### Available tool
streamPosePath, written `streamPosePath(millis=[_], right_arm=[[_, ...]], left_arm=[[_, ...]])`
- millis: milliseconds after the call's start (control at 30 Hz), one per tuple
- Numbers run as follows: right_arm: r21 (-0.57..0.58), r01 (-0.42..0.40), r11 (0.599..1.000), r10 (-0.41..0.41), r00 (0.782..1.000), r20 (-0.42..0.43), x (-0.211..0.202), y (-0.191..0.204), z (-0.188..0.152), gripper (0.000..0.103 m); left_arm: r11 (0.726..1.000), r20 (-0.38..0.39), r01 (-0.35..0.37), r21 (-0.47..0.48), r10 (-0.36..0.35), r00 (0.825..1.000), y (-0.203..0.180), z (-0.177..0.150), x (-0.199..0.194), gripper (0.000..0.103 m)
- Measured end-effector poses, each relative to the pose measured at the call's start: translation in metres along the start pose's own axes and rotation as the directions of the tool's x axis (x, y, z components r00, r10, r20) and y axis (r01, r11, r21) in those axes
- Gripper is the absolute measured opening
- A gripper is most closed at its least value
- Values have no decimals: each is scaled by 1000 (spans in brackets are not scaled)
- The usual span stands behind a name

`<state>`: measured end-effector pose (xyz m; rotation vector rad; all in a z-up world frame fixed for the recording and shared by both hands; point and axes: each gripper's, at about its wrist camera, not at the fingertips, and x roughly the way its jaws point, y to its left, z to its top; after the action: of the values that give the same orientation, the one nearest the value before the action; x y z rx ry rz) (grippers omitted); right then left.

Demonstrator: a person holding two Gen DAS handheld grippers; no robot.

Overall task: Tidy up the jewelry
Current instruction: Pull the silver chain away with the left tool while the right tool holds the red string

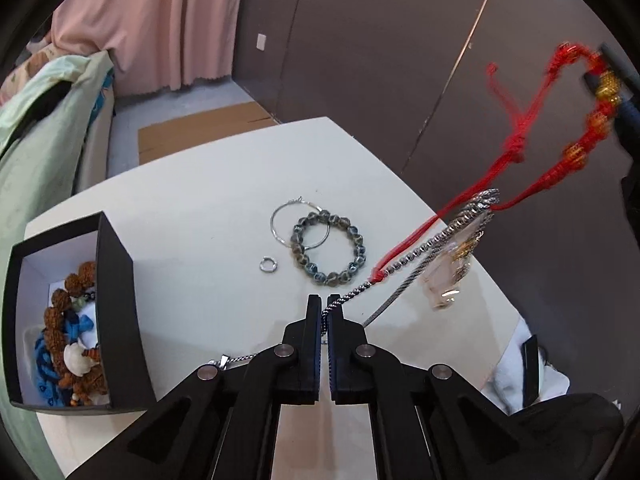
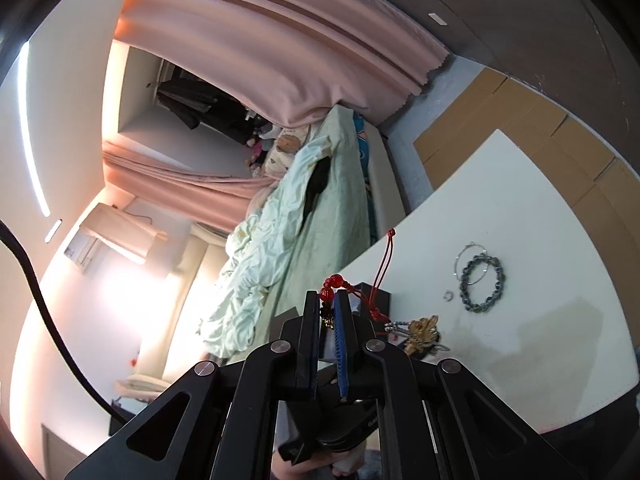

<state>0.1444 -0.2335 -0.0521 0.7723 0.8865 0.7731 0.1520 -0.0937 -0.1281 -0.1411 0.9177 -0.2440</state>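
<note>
The silver chain (image 1: 404, 260) runs taut from the left hand-held gripper (image 1: 324, 306), whose jaws are pinched shut on it, up to a tangle with the red cord bracelet (image 1: 540, 120) clamped in the right hand-held gripper (image 2: 329, 300). Judged best: draw them apart slowly above the bench (image 1: 200, 220), then carry the chain left to the black box (image 1: 116, 300).

Both views show strong fisheye curvature with dark vignetted corners. Left wrist view: even, moderate light; the red cord bracelet (image 1: 560, 128) at upper right is motion-blurred. Right wrist view: overexposed glare at lower left, a bright ceiling light strip (image 2: 30, 128) at left, soft shadows at lower right.
</note>
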Motion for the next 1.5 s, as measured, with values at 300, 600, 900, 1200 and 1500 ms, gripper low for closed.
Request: streamPosePath(millis=[300, 600, 900, 1200, 1500], right_arm=[[174, 293, 940, -250, 940, -231, 57, -71, -5, 9], [109, 352, 930, -320, 918, -234, 72, -63, -9, 9], [126, 470, 874, -436, 872, -225, 65, -79, -10, 9], [74, 263, 962, -243, 946, -213, 68, -43, -11, 9], [52, 105, 993, -93, 976, -194, 77, -16, -19, 61]], left_arm=[[999, 133, 52, -11, -50, 990, -1, 19, -44, 2], [991, 231, 137, 3, -134, 964, -5, 27, -83, 2], [991, 363, 137, -4, -126, 923, 8, 33, -133, 2], [993, 364, 107, -40, -85, 928, 24, 34, -137, 2], [994, 350, 97, -40, -78, 934, 27, 30, -137, 2]])
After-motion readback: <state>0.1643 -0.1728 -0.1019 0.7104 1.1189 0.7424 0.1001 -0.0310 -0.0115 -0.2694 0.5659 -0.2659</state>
